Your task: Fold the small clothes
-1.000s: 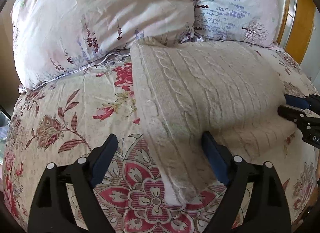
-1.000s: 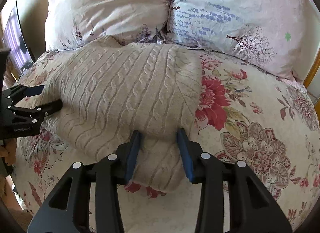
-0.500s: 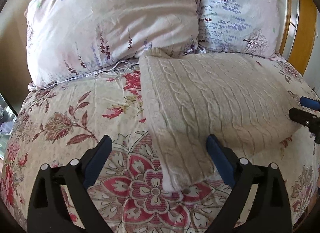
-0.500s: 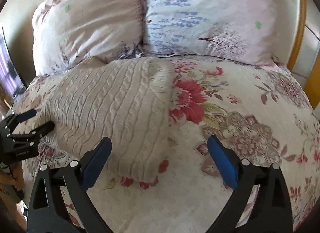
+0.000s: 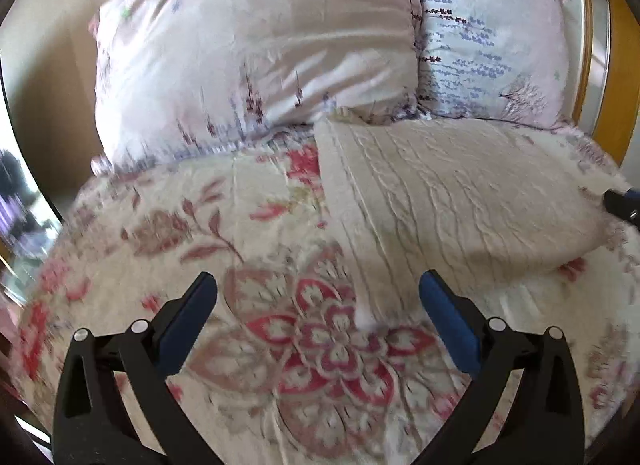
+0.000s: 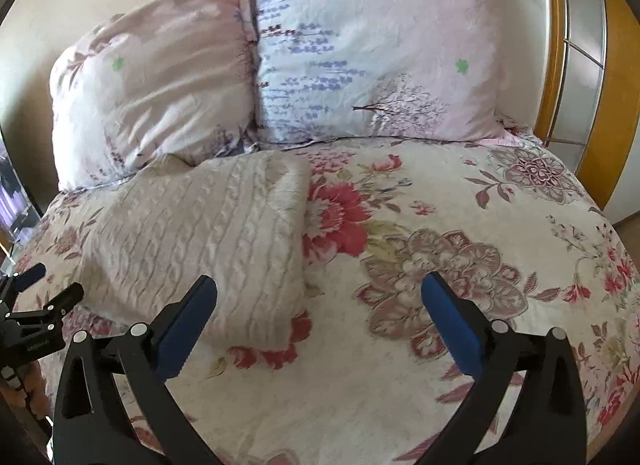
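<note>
Cream cable-knit sweater (image 6: 208,241), apparently folded flat.

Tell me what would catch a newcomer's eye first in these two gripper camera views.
First the cream cable-knit sweater, lying folded on the floral bedspread with its far corner against the pillows. Next the two pale printed pillows propped at the head of the bed. Then the blue-padded left gripper and right gripper, both open and empty, each hovering near a front corner of the sweater.
</note>
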